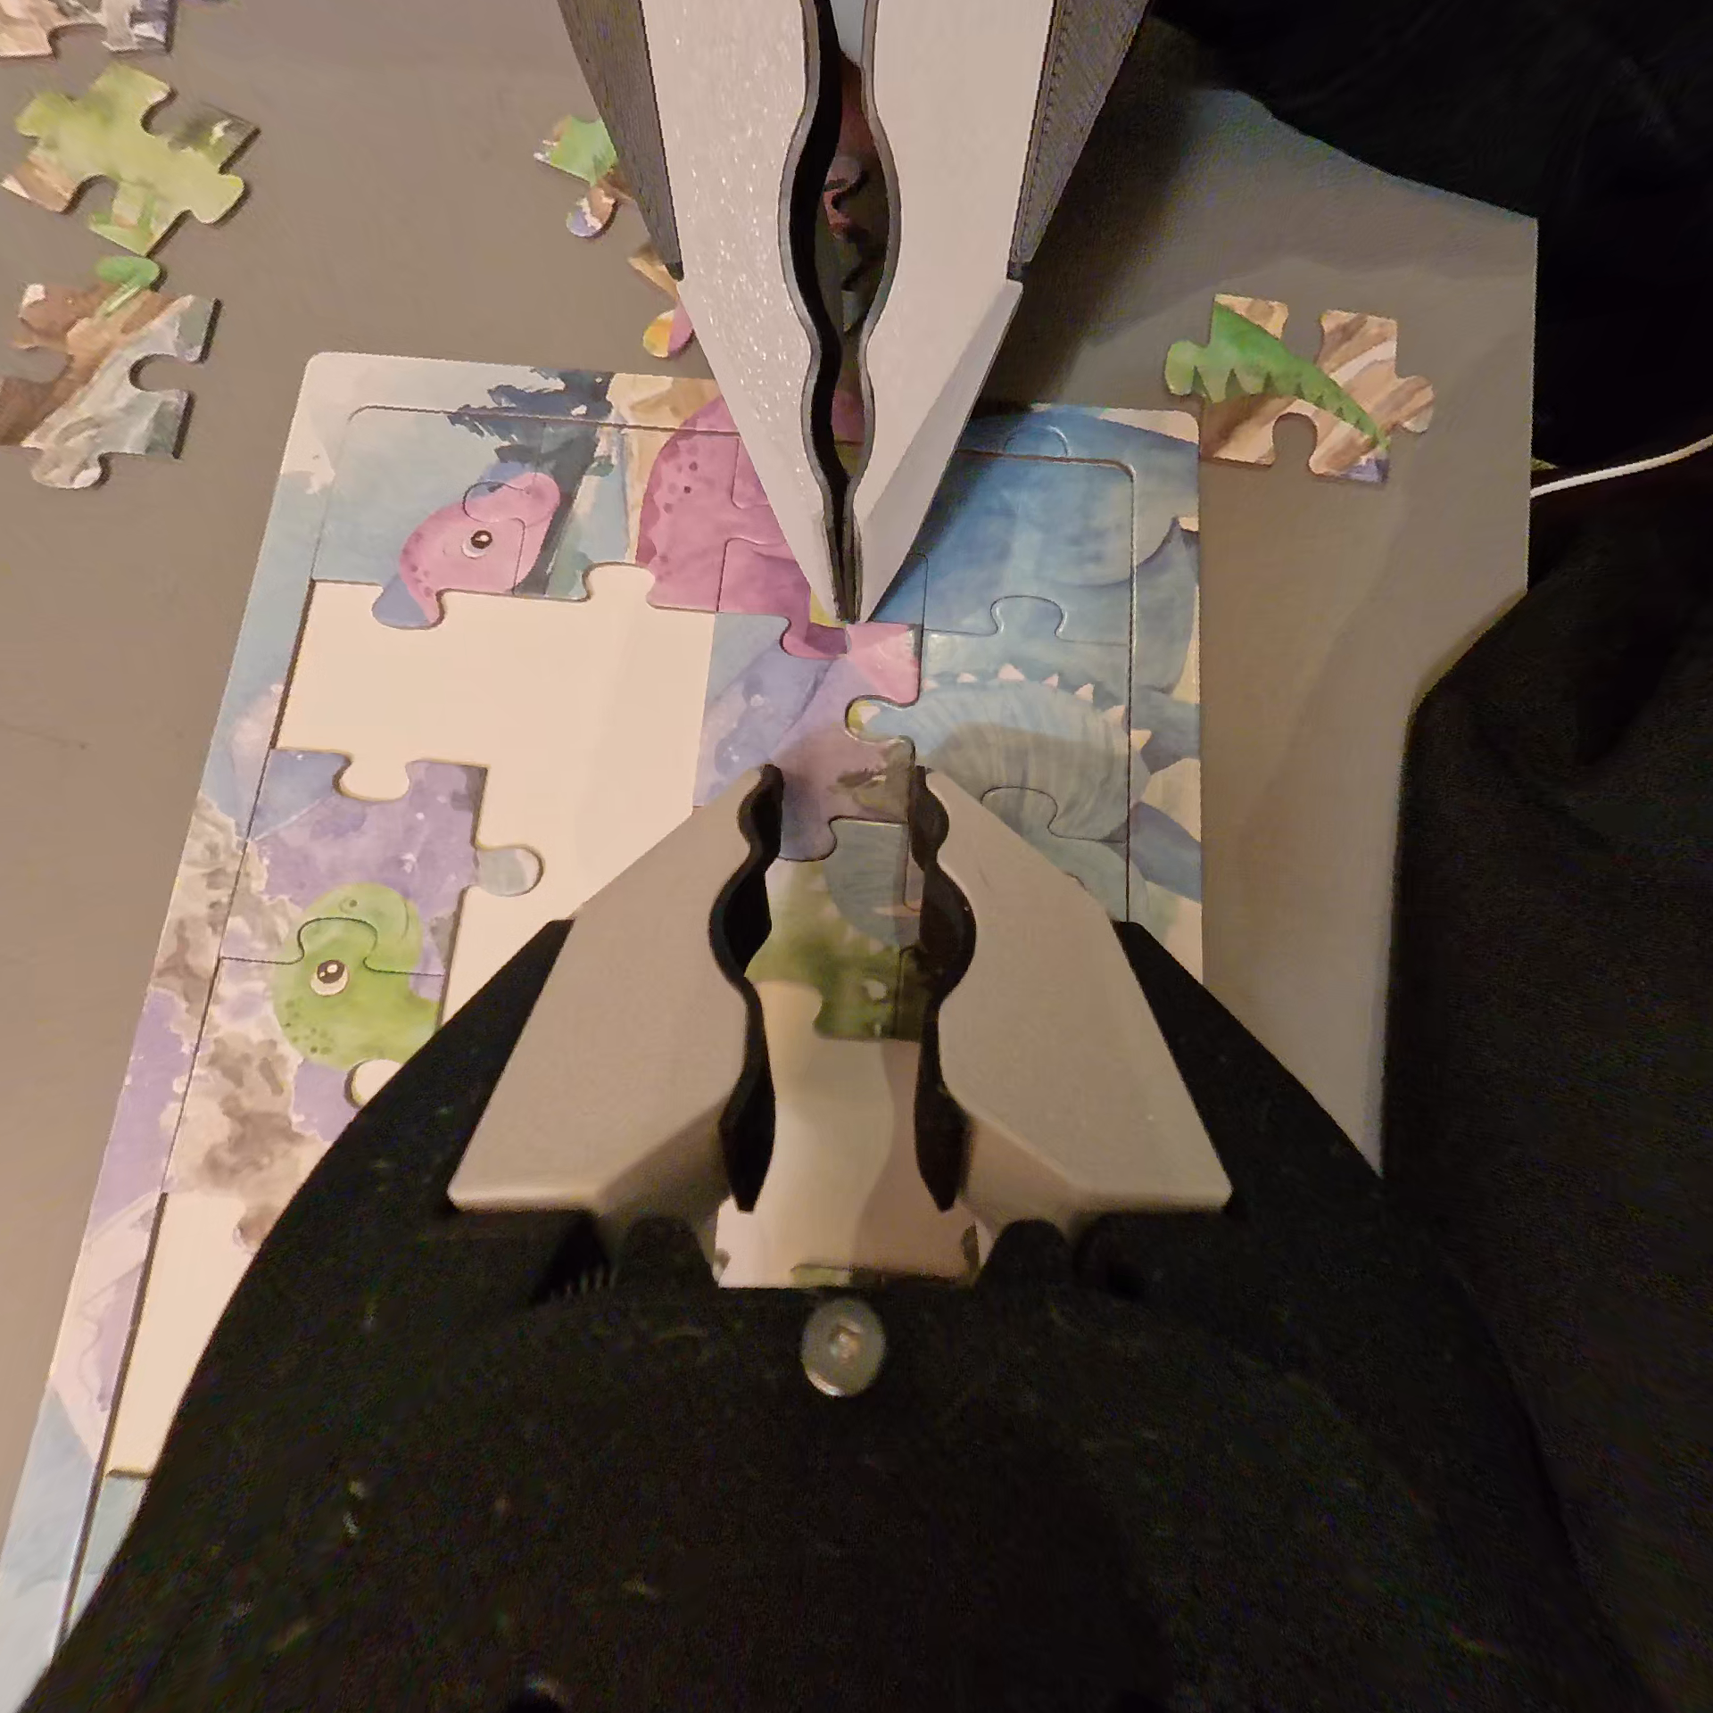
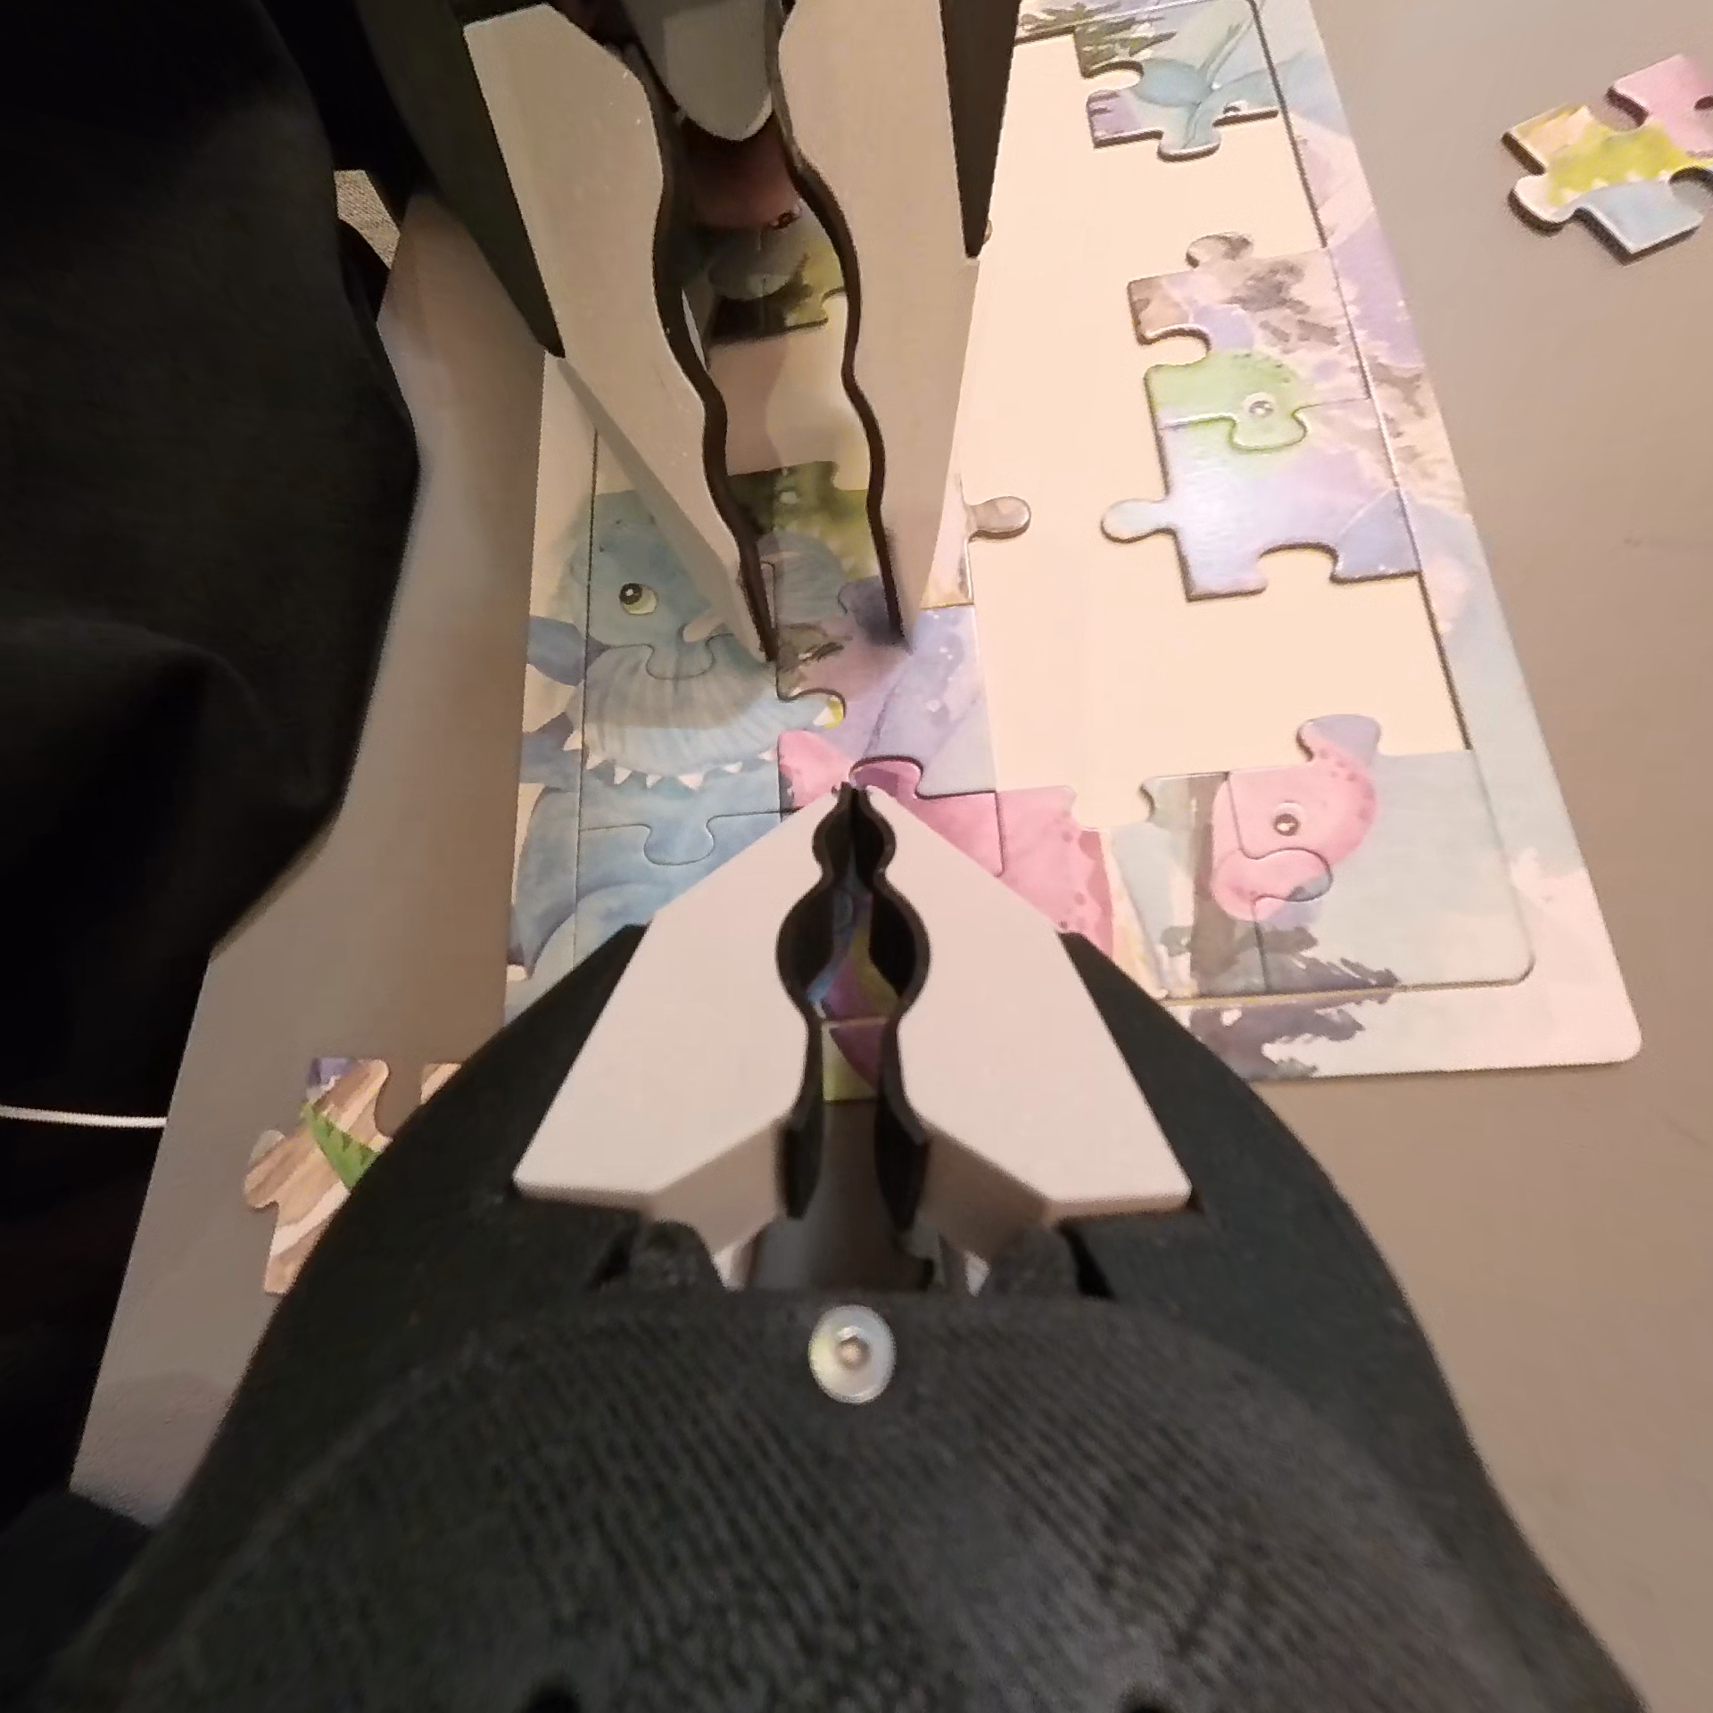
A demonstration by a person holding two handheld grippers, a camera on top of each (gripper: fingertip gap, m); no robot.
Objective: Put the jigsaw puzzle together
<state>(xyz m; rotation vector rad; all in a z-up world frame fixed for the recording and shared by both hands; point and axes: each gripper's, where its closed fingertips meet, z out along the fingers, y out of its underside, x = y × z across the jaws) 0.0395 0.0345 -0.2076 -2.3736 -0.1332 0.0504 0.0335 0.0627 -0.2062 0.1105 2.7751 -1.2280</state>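
Observation:
The puzzle tray [image 1: 482,667] lies on the grey table, partly filled: a pink dinosaur at the far side, a blue dinosaur on the right, a green one near left. Its cream floor is bare in the middle [image 2: 1066,556]. My left gripper [image 1: 843,788] is open and empty, its tips straddling a purple-grey placed piece [image 1: 839,806]; it also shows from above in the right wrist view [image 2: 830,640]. My right gripper [image 2: 851,793] is shut, its tip touching the seam by a pink-cornered piece [image 2: 927,704]; it also shows in the left wrist view [image 1: 848,607].
Loose pieces lie around the tray: a green and brown one [image 1: 1298,389] to its right, several [image 1: 130,158] at the far left, one pastel piece [image 2: 1613,158]. Dark cloth [image 1: 1576,834] borders the table edge on the right, with a white cable [image 1: 1594,473]. My left and right fingertips are right by each other.

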